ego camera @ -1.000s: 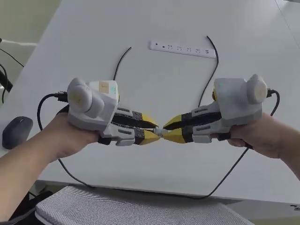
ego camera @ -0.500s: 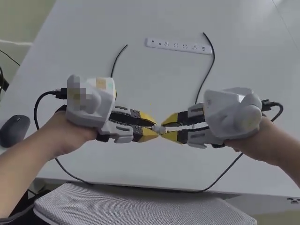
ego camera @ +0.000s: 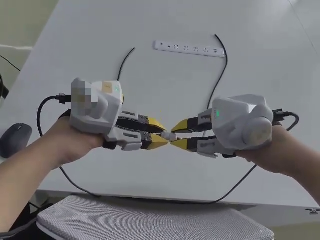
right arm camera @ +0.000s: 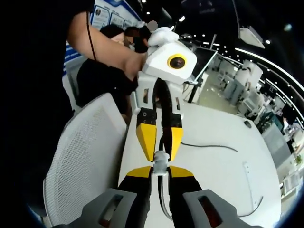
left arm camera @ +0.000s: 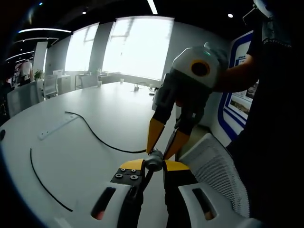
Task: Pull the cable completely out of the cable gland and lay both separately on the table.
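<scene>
The head view looks down on the worktop [ego camera: 150, 75] from close above; both gripper views face each other, sharing the gland [ego camera: 169, 136].

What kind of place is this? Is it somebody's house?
Probably not a house: it looks like a big office. There is a long white table with a power strip and a computer mouse, a mesh office chair, and rows of desks farther back.

Nothing legible anywhere. The blue poster [left arm camera: 240, 90] on the wall beyond the right gripper [left arm camera: 160, 153] carries print, but it is too small and blurred to read.
</scene>
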A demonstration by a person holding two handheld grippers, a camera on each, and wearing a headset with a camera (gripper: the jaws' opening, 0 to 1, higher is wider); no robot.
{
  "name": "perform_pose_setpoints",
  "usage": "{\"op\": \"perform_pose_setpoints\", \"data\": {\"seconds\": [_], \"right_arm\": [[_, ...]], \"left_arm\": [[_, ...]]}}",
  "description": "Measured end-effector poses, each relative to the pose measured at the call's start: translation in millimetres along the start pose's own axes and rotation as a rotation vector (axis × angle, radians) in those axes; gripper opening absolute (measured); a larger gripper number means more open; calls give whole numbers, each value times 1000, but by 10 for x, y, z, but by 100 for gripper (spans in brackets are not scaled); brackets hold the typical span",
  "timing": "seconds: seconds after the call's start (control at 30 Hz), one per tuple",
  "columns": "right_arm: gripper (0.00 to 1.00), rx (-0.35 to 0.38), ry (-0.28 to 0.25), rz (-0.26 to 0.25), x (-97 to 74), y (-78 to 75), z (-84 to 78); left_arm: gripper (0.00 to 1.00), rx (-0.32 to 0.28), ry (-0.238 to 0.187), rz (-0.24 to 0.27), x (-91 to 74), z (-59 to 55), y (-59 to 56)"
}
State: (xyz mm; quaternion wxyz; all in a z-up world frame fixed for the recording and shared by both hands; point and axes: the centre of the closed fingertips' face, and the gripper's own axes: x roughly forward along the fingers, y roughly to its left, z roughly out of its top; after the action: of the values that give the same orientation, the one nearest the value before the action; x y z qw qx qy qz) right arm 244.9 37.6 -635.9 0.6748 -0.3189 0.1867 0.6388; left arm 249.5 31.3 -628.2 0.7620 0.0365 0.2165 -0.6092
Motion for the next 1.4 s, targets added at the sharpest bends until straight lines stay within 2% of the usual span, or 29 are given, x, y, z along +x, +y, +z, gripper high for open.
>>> {"op": "perform_pose_setpoints", "data": {"seconds": [0.1, 0.2, 0.33, 0.37, 0.43, 0.53, 0.67, 0.8, 0.87, 1.13, 1.27, 1.4], "right_arm": [[9, 38, 2, -20, -20, -22, -22], [13, 126, -45, -57, -91, -56, 25], [19, 201, -27, -139, -212, -122, -17], [17, 198, -10, -186, -248, -160, -48], [12, 174, 43, -246, -283, -183, -135], [12, 223, 45, -288, -251, -182, -161], [12, 184, 80, -353, -217, -239, -186], [11, 151, 99, -367, -178, -271, -191], [11, 157, 84, -361, -168, -271, -165], [3, 156, 94, -391, -149, -285, -168], [1, 152, 113, -424, -146, -290, -189], [1, 116, 138, -452, -150, -304, -204]], "left_arm": [[15, 14, -12, 3, -1, 33, 8], [15, 15, -18, 6, -7, 51, 25], [15, 9, -26, 12, -27, 65, 53], [15, 10, -29, 15, -31, 71, 59], [15, 7, -38, 18, -41, 90, 70], [15, 6, -52, 18, -45, 119, 78], [15, 7, -54, 15, -27, 131, 92], [15, 12, -59, 13, -3, 134, 112], [15, 13, -58, 14, 9, 127, 124], [15, 0, -77, 24, 35, 156, 167], [15, -2, -77, 29, 55, 163, 176], [15, -6, -81, 37, 80, 176, 186]]}}
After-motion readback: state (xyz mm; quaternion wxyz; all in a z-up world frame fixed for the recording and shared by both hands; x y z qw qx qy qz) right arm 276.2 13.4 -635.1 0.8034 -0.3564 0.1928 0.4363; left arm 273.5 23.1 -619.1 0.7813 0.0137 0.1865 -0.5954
